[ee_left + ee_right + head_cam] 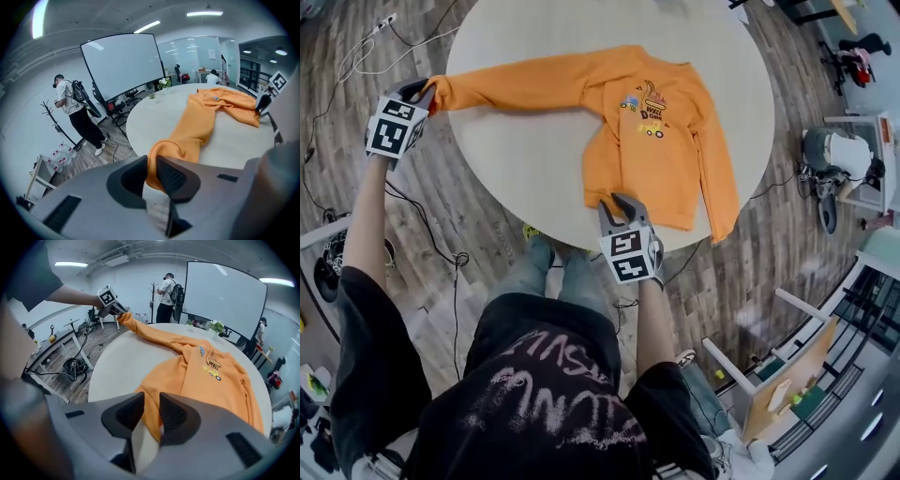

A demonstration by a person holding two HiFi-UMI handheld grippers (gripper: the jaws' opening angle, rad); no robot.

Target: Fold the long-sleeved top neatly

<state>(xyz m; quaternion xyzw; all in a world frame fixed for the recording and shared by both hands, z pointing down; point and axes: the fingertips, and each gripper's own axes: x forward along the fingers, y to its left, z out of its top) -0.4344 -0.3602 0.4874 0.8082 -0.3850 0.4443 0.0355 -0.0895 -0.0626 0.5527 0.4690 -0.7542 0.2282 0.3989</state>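
Orange top [661, 141] lies flat, print up, on the round bench [534, 169]. One sleeve [516, 84] is stretched straight out from it, past the bench edge. Left gripper [429, 94] is clenched on that sleeve's cuff. Right gripper [619, 202] sits at the top's near hem w/ jaws apart, cloth between them but not pinched. Risk: w/ the hem unpinned, any extra pull on the cuff probably drags the body sideways, bunching it & skewing the fold.

Left gripper [431, 93] clamped, right gripper [617, 202] ajar
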